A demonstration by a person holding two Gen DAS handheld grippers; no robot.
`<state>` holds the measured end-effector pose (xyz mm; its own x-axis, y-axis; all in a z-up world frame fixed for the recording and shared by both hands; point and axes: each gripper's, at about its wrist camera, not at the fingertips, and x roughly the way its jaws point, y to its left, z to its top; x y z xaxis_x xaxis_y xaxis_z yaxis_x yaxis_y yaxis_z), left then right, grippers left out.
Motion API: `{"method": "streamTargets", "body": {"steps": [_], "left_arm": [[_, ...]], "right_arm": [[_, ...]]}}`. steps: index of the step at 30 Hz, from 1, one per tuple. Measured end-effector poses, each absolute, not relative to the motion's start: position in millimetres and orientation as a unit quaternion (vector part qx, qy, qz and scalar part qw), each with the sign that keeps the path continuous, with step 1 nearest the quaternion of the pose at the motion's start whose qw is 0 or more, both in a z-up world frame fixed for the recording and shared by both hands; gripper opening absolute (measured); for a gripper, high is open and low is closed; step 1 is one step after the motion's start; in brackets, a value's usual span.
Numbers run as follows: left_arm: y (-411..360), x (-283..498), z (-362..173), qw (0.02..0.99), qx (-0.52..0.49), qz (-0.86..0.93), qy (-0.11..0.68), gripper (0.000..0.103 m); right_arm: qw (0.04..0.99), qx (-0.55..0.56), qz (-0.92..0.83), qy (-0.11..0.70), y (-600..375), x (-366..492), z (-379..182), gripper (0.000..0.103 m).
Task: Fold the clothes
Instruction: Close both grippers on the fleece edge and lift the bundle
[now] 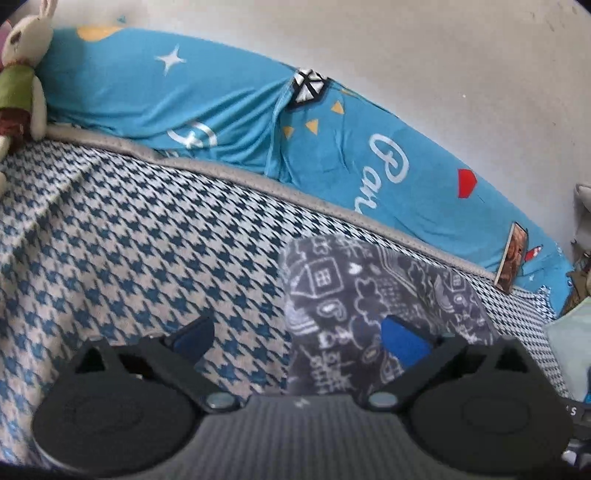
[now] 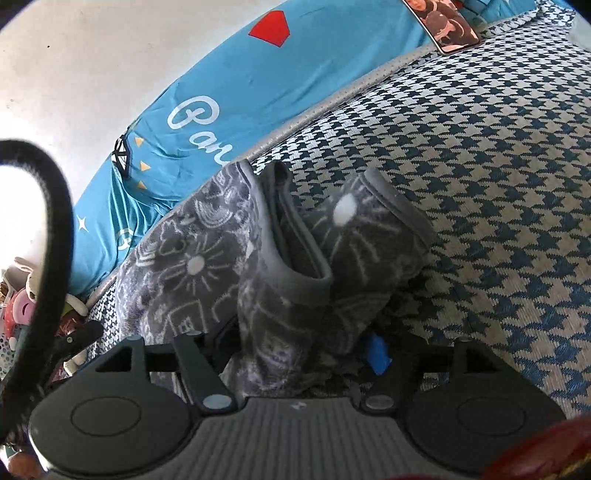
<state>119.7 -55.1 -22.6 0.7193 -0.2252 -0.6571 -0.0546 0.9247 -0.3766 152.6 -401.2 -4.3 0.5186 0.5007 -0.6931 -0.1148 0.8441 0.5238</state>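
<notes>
A bed covered in a blue-and-cream houndstooth blanket (image 1: 129, 240) runs along a pale wall (image 1: 406, 48), with a bright blue printed sheet (image 1: 229, 107) banked up between blanket and wall. A stuffed rabbit (image 1: 22, 70) sits at the far left of that bank, and a phone (image 2: 443, 26) leans against the sheet at the other end. No containers show clearly in either view. The grey doodle-print garment (image 2: 207, 258) lies bunched on the blanket, its ribbed cuffs pointing toward the sheet. The left hand-held gripper (image 1: 299, 339) is spread wide, its right blue pad (image 1: 402, 343) lying over the garment's edge and the other over bare blanket, grasping nothing. The right hand-held gripper (image 2: 295, 350) is clenched on a thick fold of the garment, the cloth bulging up between its jaws.
</notes>
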Motion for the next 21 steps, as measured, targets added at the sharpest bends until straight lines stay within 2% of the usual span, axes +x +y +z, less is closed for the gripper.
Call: {"method": "streamTargets", "body": {"steps": [3,21], "left_arm": [[-62.6,120.5,-29.6,0.906,-0.187,-0.061,0.374,0.103],[-83.1,152.1,-75.7,0.867,-0.263,-0.087,0.413,0.103]], "right_arm": [[0.846,0.208,0.176,0.457,-398.9,154.2,-7.1,0.076],[0.823,0.264,0.178,0.47,-392.1,169.6,-21.8,0.08]]}}
